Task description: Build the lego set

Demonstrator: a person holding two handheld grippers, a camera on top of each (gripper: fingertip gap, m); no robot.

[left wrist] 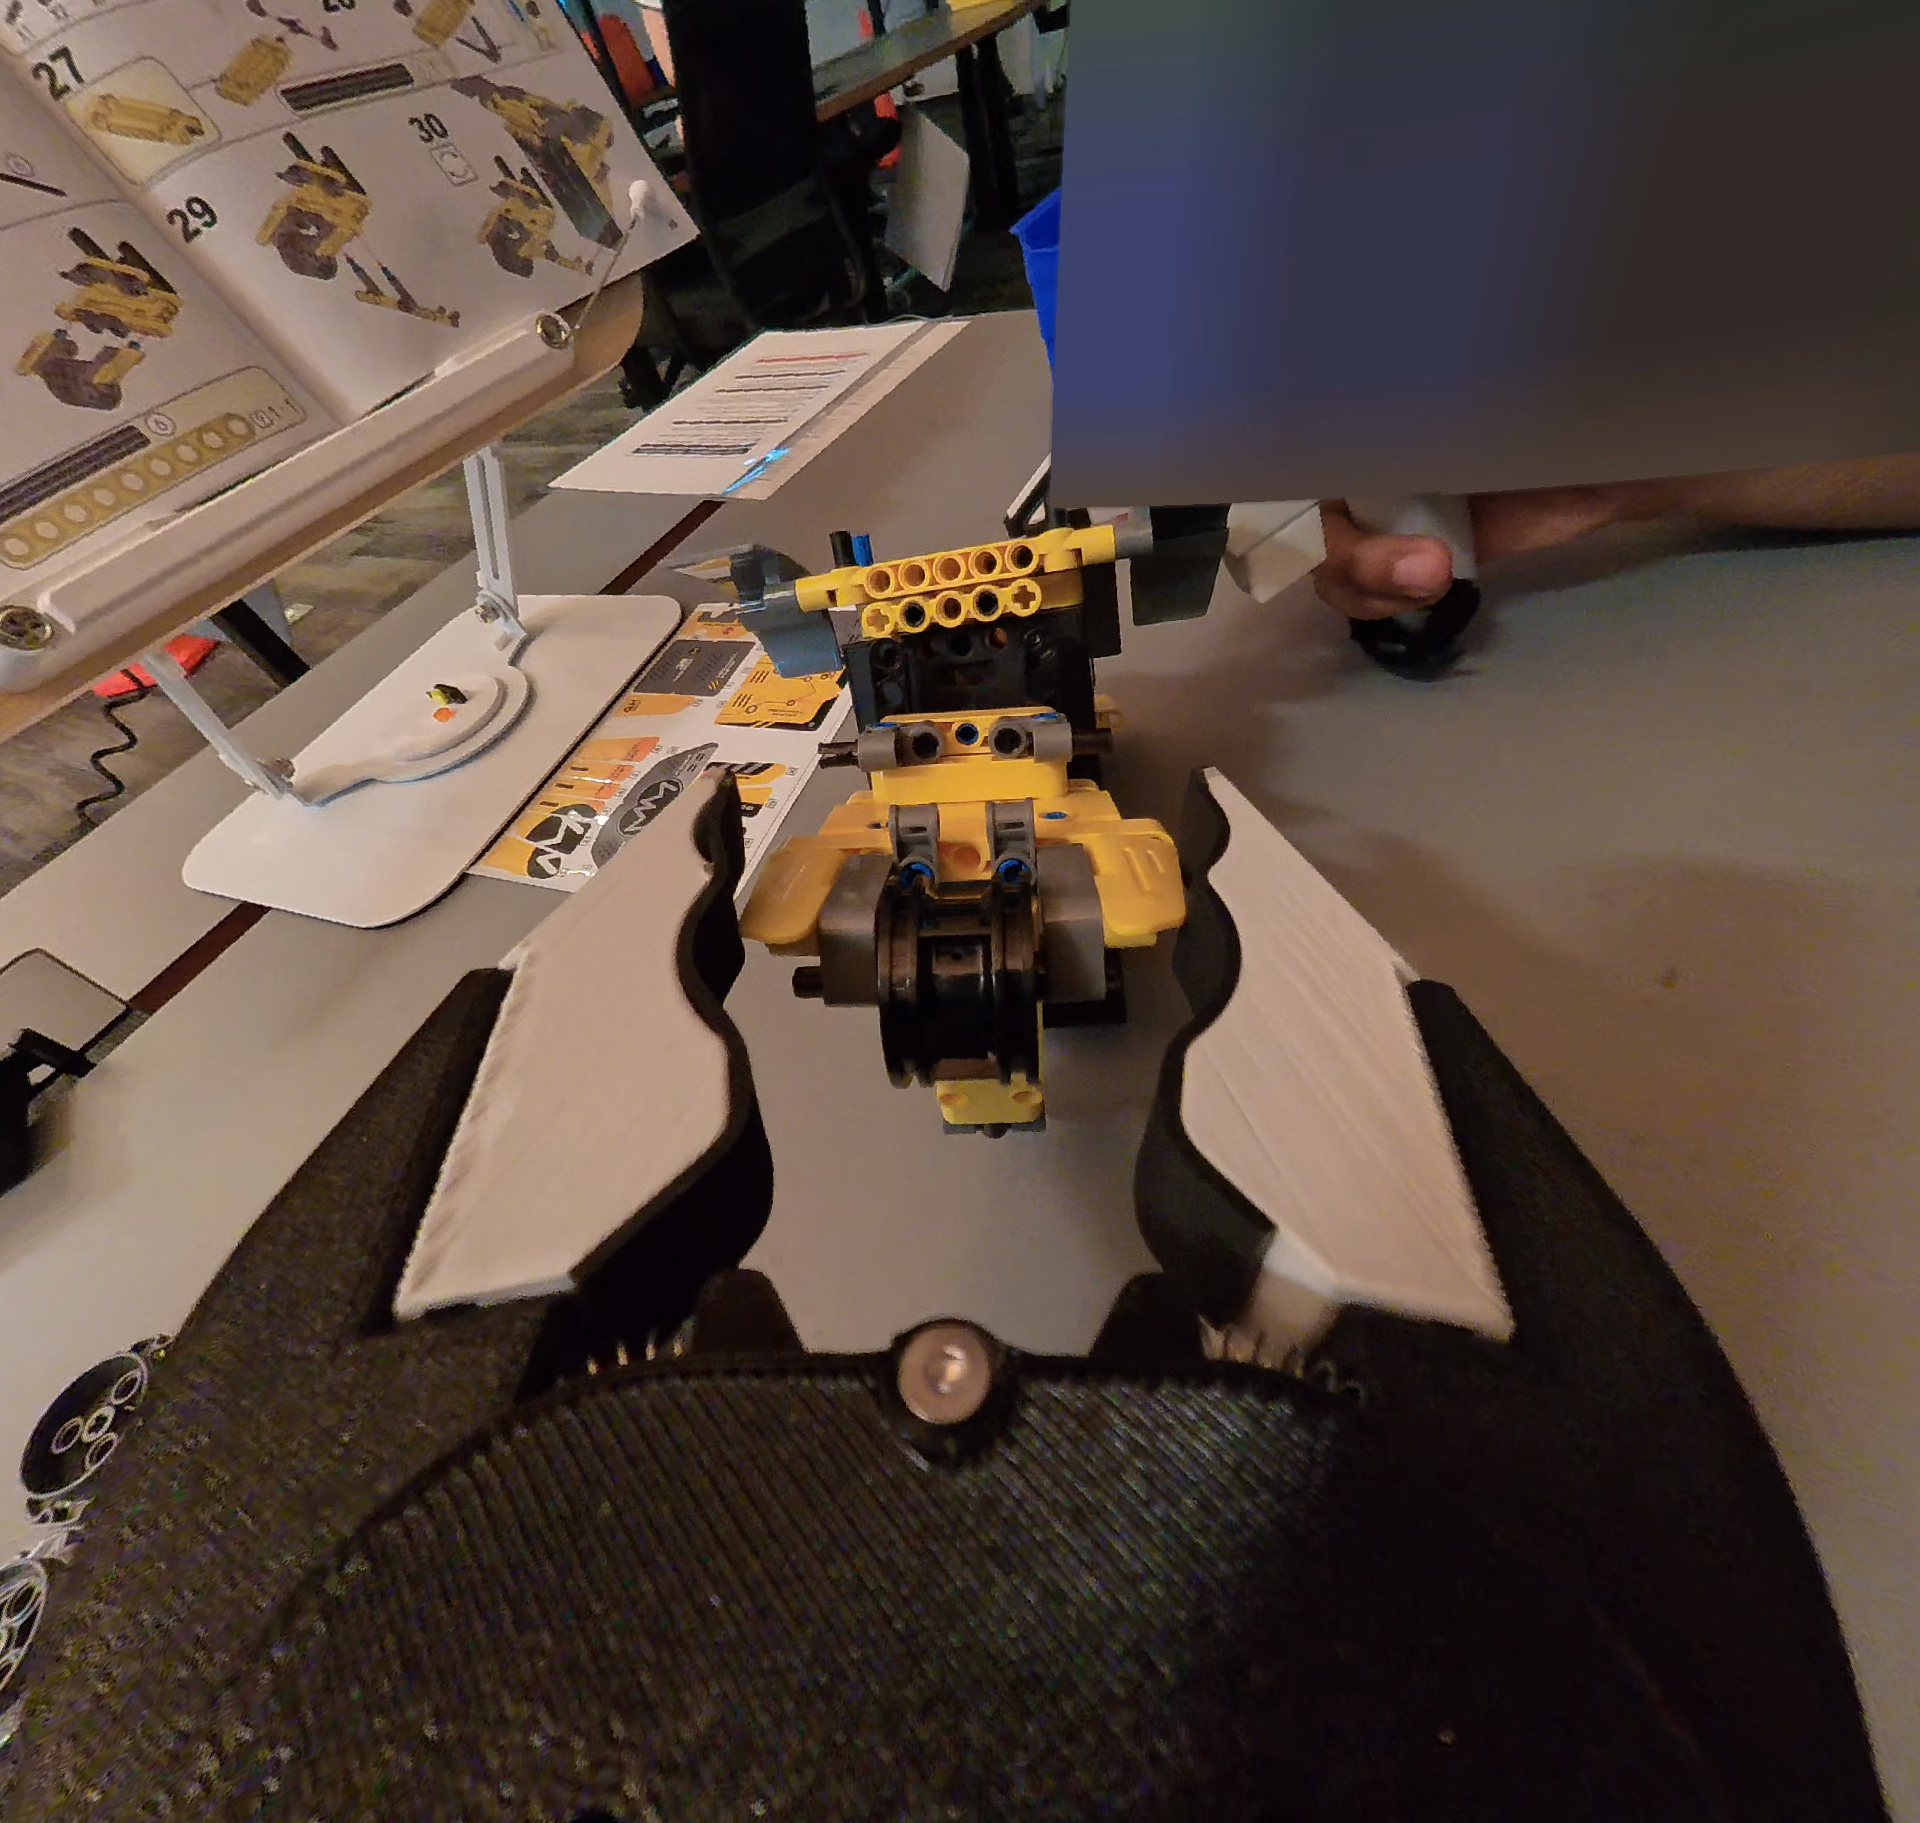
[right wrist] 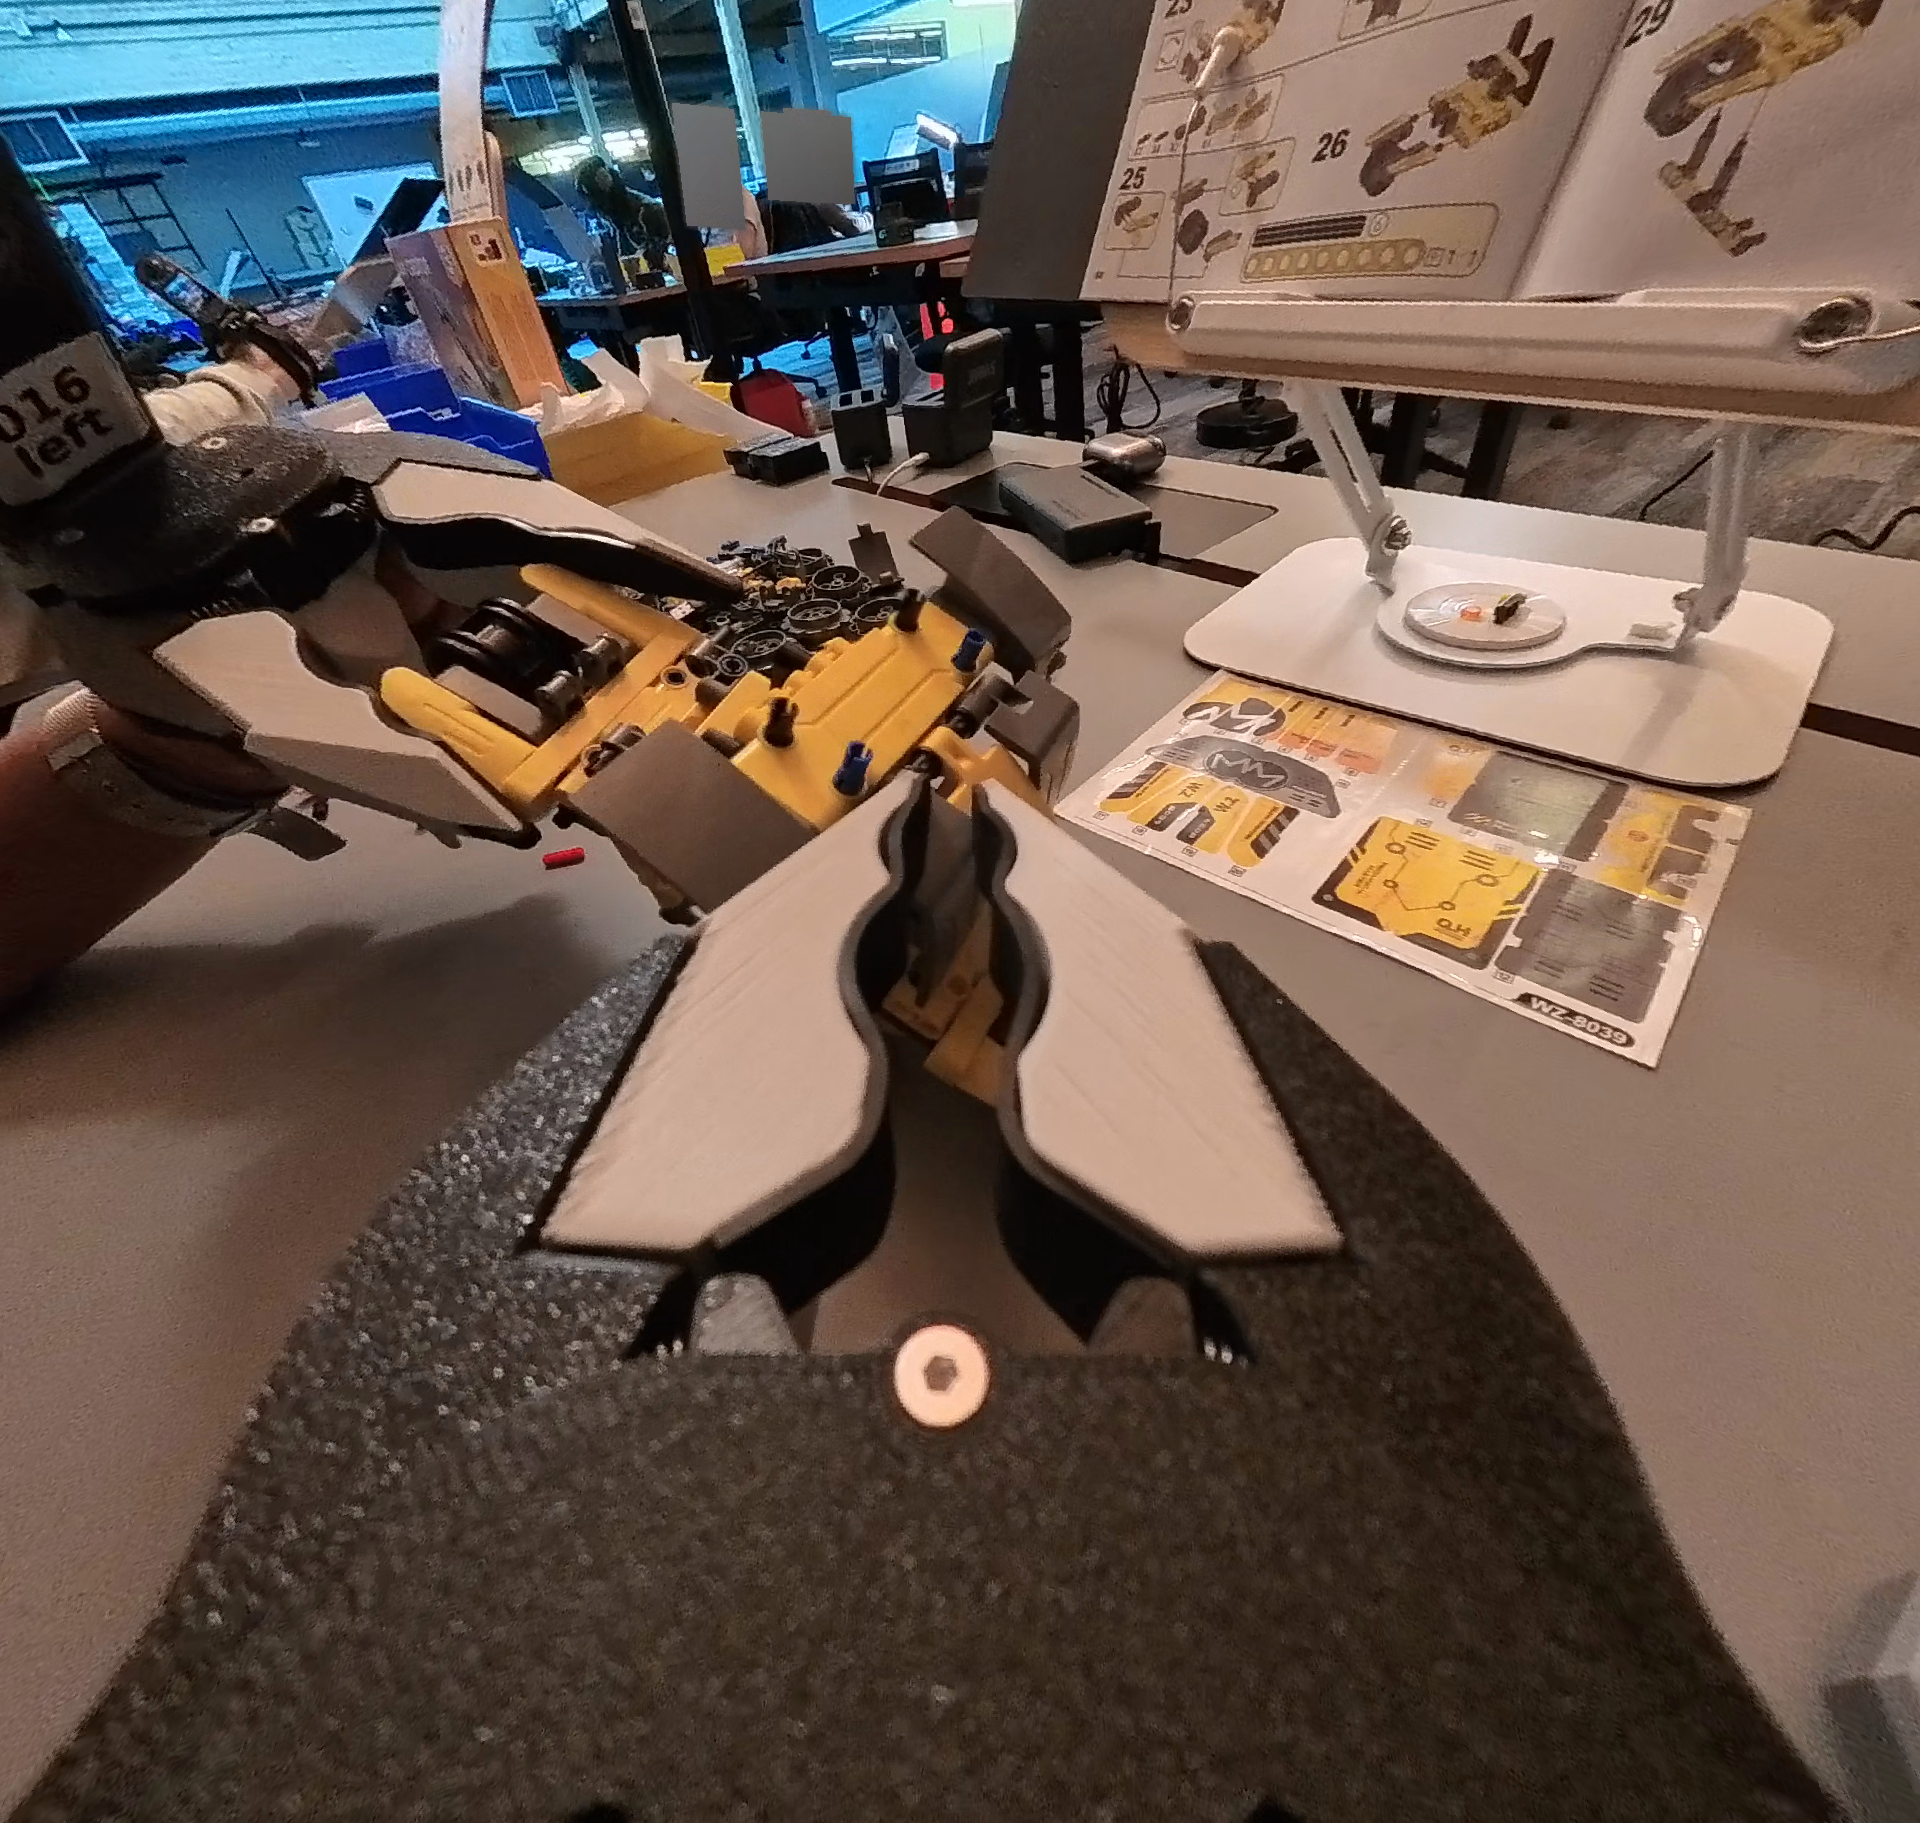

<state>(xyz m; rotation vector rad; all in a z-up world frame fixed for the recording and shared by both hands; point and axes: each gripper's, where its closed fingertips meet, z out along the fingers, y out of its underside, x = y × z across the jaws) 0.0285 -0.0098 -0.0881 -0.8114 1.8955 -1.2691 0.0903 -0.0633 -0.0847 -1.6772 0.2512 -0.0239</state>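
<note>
A yellow, black and grey brick model [left wrist: 966, 838] is held between both grippers, tilted above the grey table [left wrist: 1558, 838]. My left gripper [left wrist: 966, 797] has its jaws wide, and its black pads lie against the model's yellow sides, next to a black wheel hub. In the right wrist view, my right gripper [right wrist: 951, 797] is nearly closed on the near end of the model [right wrist: 790, 713]. The left gripper [right wrist: 613, 703] straddles the far end there. A hand [left wrist: 1382, 568] shows beyond the model.
An open instruction booklet [left wrist: 260, 163] rests on a white stand [right wrist: 1507, 672] to one side. A sticker sheet [right wrist: 1403, 859] lies by the stand's base. Loose black parts [right wrist: 810, 599] are piled behind the model, and a small red pin [right wrist: 561, 859] lies on the table. Blue bins [right wrist: 457, 423] and chargers stand farther back. Across from one pair of fingers to the other is roughly 9 centimetres.
</note>
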